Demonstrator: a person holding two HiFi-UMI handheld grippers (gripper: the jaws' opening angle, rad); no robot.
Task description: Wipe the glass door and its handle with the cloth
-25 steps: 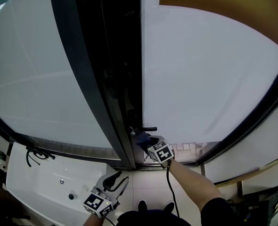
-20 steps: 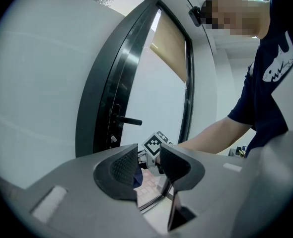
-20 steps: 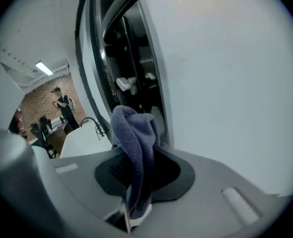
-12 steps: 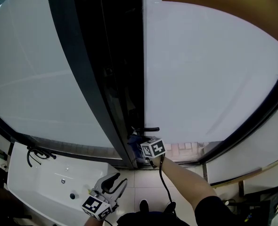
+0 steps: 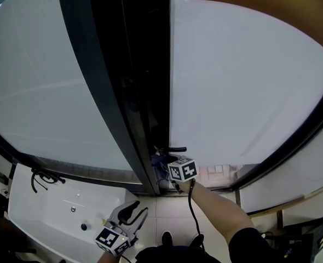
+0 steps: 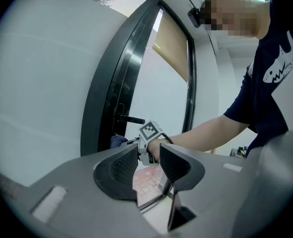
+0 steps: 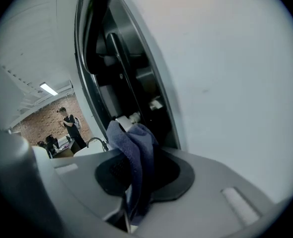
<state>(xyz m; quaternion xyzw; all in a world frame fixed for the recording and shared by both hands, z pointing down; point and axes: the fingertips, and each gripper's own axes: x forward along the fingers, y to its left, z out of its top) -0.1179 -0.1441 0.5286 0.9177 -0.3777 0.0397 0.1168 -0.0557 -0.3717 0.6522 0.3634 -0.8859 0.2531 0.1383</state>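
One cloth (image 7: 138, 144) tight in right tongs (image 7: 139, 165) near handle (image 5: 174, 149); left tongs (image 6: 148, 163) apart.

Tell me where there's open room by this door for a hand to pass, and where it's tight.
Free: the broad glass door, right of the dark frame and above the handle, is bare; so is the pane left of the frame. Crowded: just under the handle, where the right claw holds the blue cloth close to the frame.

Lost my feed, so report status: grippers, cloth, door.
Right gripper shut on blue cloth, at the glass door edge just below the handle. Left gripper open, empty, held low. Nothing blocking.
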